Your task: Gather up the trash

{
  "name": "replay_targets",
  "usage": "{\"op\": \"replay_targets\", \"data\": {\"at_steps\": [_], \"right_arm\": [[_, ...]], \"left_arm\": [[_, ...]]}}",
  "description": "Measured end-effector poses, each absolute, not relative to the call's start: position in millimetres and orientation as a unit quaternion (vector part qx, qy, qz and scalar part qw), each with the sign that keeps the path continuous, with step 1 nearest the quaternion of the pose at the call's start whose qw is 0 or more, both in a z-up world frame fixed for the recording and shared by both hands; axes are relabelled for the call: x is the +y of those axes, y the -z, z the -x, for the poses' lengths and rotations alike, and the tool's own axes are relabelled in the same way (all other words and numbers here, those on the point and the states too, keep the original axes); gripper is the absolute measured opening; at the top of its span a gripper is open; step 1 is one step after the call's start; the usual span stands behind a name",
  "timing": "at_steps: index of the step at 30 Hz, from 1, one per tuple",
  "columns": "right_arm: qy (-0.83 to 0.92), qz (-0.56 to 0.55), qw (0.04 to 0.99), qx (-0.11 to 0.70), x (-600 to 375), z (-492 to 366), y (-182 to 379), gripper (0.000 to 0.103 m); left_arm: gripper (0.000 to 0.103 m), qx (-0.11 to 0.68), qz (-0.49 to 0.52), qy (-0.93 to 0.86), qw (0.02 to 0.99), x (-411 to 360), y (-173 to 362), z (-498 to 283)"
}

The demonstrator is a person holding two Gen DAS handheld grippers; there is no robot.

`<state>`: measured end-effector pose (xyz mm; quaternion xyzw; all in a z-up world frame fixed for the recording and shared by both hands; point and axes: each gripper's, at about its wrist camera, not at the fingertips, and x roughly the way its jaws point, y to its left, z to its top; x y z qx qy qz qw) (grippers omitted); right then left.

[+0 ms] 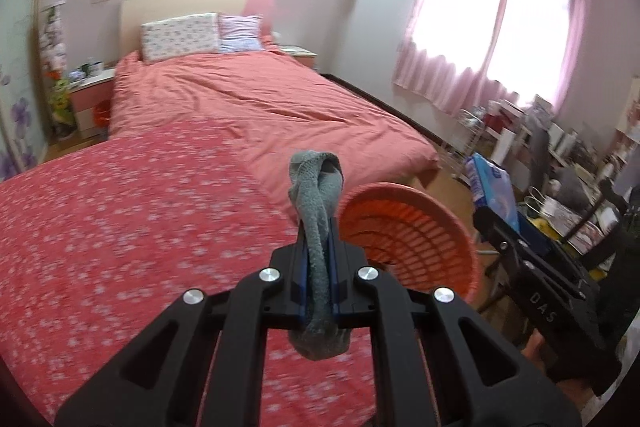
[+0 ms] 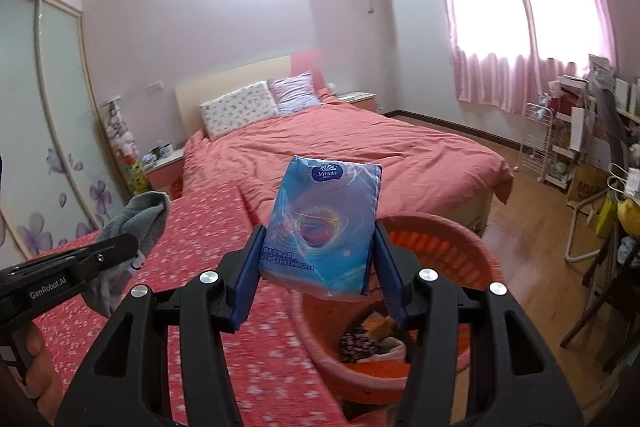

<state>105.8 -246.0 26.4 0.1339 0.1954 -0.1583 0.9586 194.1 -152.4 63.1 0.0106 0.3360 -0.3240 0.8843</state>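
Basically L gripper (image 1: 318, 259) clamps grey sock (image 1: 316, 195), R gripper (image 2: 316, 255) pinches tissue pack (image 2: 324, 223) just above orange basket (image 2: 472, 247); early release may miss rim.

Pink-walled bedroom: bed (image 2: 360, 147) at 12 o'clock, bright curtained window (image 2: 516, 3) at 2, wardrobe (image 2: 44, 115) at 9, wooden floor (image 2: 532, 211).

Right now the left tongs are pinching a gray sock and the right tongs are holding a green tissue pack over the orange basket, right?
Almost. The tissue pack is blue, not green, as the right wrist view shows. The rest holds: the left tongs pinch the gray sock, and the right tongs hold the pack over the orange basket.
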Motion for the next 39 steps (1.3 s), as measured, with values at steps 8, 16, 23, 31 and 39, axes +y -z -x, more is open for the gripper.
{"op": "replay_targets", "data": {"at_steps": [8, 16, 23, 31, 39], "right_arm": [[0.178, -0.165, 0.95, 0.197, -289.9, -104.6, -8.0, 0.053], [0.169, -0.223, 0.938, 0.206, -335.4, -116.0, 8.2, 0.057], [0.173, -0.248, 0.926, 0.228, -345.1, -114.9, 23.8, 0.065], [0.196, -0.182, 0.942, 0.201, -295.9, -68.0, 0.7, 0.086], [0.243, -0.091, 0.952, 0.159, -232.5, -9.4, -19.4, 0.101]], "left_arm": [[0.009, 0.359, -0.023, 0.375, 0.854, -231.7, -38.1, -194.5], [0.034, 0.391, -0.035, 0.375, 0.84, -283.3, -1.1, -208.4], [0.043, 0.421, -0.04, 0.335, 0.842, -271.6, 23.8, -224.3], [0.062, 0.363, -0.052, 0.285, 0.885, -195.2, -3.0, -183.3], [0.094, 0.296, -0.038, 0.216, 0.93, -110.7, -33.7, -105.7]]}}
